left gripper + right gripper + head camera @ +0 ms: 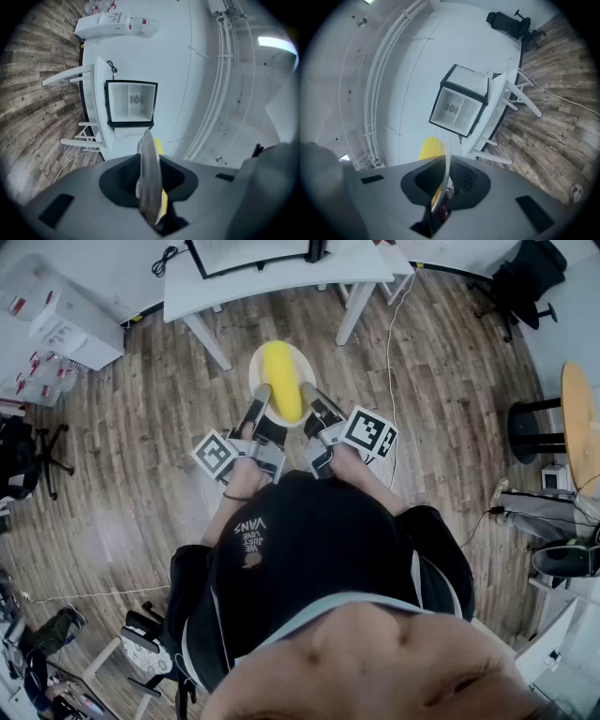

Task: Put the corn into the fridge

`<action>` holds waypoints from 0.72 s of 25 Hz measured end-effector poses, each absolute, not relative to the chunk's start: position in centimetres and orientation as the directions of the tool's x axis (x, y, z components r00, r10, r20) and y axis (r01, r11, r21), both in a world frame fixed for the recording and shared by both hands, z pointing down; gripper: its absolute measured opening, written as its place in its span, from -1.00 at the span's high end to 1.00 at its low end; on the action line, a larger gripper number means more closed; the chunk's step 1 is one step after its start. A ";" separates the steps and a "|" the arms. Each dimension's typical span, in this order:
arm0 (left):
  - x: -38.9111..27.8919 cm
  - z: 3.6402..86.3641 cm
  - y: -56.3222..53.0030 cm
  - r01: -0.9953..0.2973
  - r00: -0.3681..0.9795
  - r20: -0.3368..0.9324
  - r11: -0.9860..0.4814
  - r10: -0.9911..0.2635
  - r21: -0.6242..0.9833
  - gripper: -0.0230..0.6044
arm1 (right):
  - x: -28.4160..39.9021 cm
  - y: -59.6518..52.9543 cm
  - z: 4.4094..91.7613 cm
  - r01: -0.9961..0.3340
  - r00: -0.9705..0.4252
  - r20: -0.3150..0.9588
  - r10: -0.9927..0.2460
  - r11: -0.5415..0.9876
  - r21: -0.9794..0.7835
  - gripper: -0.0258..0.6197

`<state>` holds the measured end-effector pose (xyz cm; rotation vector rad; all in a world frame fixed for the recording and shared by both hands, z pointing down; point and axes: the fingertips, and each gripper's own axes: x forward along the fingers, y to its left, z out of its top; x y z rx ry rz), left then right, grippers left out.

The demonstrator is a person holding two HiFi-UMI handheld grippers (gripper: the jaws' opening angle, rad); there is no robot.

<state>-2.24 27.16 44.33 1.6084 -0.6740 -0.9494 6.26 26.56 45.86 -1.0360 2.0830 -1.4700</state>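
Currently, left tool (pixel 260 397): pinching plate (pixel 256 364) rim.
Right tool (pixel 313 401): pinching opposite rim, so corn (pixel 281 381) rides level.
Fridge (pixel 130 102): on worktop (pixel 281 277) ahead, interior showing, awaiting corn.

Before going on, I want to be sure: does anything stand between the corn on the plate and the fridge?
Nothing visible does. The left gripper and the right gripper hold the plate with the corn; only wooden floor lies between it and the white table bearing the fridge, whose front looks open.
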 end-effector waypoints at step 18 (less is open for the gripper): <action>-1.6 45.3 27.5 0.051 0.482 -0.225 -0.229 -0.847 0.972 0.65 | 6.9 26.7 46.5 -0.347 -0.679 0.108 -0.726 0.189 -0.918 0.83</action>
